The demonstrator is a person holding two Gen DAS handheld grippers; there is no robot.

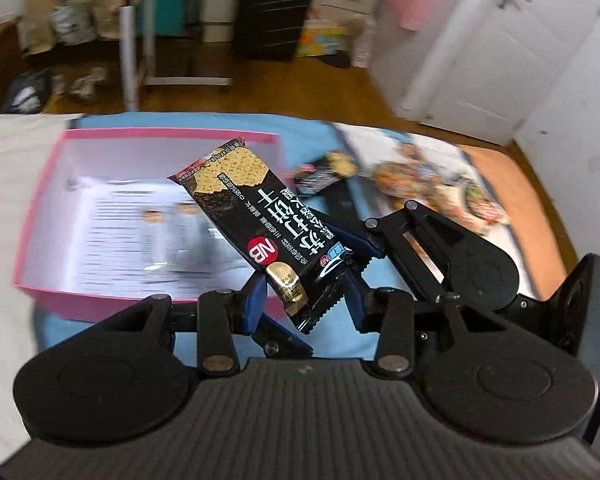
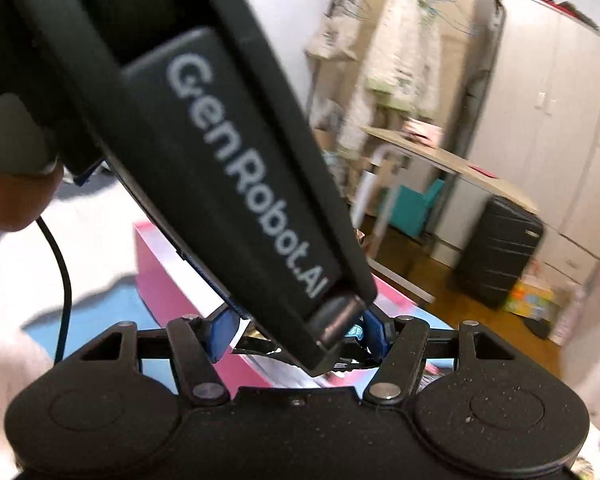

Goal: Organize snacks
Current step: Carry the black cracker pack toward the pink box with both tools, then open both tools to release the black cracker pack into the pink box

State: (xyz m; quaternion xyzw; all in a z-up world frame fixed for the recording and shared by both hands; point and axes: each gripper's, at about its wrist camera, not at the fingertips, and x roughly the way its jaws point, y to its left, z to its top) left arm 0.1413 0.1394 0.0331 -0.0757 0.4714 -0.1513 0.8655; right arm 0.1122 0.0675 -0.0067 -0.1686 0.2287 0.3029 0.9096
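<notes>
Plainly, the left claw (image 1: 306,300) is clenched on the lower end of a black cracker packet (image 1: 256,220), its blue pads pressing the wrapper from both sides. The packet slants up and away over the near wall of a pink box (image 1: 40,200), whose white inside holds a printed paper sheet (image 1: 116,236). The box sits on a blue cover (image 1: 68,332) spread over the bed. Just right of the box lies another small dark snack packet (image 1: 324,174), blurred, beside a colourful picture sheet (image 1: 420,172). The right claw (image 1: 364,240) reaches in from the right, its blue tips touching the held packet's far edge.

From the right wrist view, the right claw (image 2: 296,334) is largely hidden behind the left tool's black body (image 2: 236,160) marked GenRobot.AI. A dark wrapper edge lies between its blue pads (image 2: 220,332), probably the same packet, but I cannot tell whether the pads press on it. A hand (image 2: 8,200) shows at the left edge, and the pink box (image 2: 168,276) lies below.
</notes>
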